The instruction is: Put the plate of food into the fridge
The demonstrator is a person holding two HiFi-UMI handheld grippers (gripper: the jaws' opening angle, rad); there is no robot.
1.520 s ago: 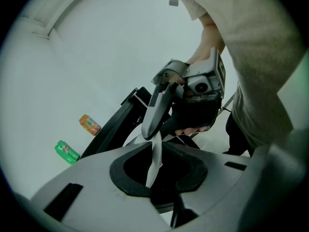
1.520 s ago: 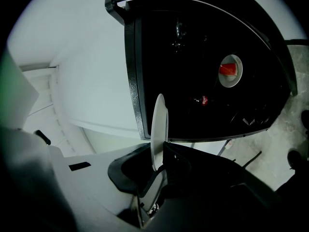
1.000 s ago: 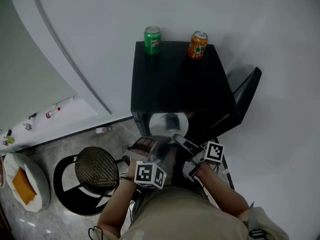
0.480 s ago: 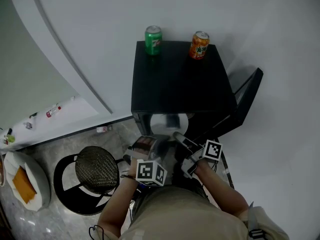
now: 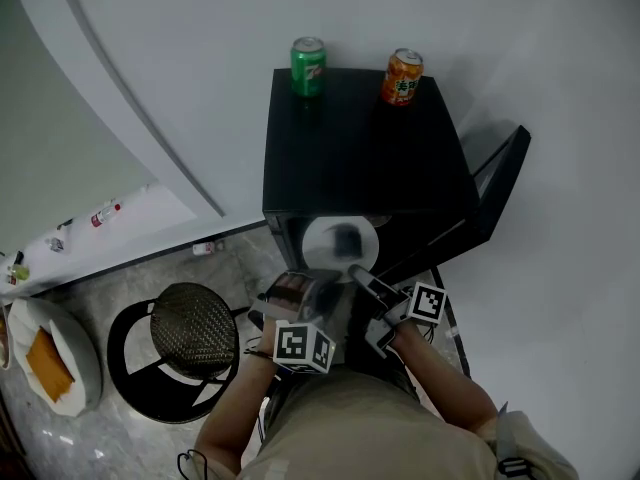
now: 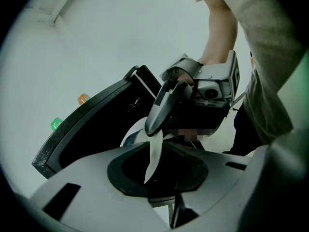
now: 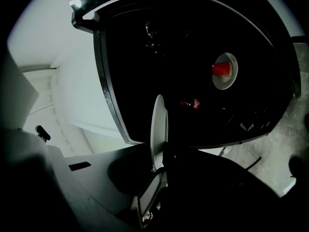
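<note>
Left claw [image 6: 155, 164] and right claw [image 7: 161, 159] each pinched on plate [image 5: 318, 243] rim, at open fridge [image 5: 360, 148] mouth. Risk of tilting and spilling food if pushed unevenly, or of clipping the frame.

A black stool [image 5: 193, 333] with a round woven seat stands on a ring base on the grey marble floor [image 5: 110, 293]. Left of the stool, at the frame's edge, lies a white dish [image 5: 30, 320] holding an orange slab [image 5: 47, 366] (what the slab is cannot be made out). Beyond the stool to the upper left, a small bottle with a red band [image 5: 105, 213] lies on a white ledge. Well beyond the stool to the upper right, a green can [image 5: 308, 65] and an orange can [image 5: 402, 76] stand upright, apart, against the pale wall.
</note>
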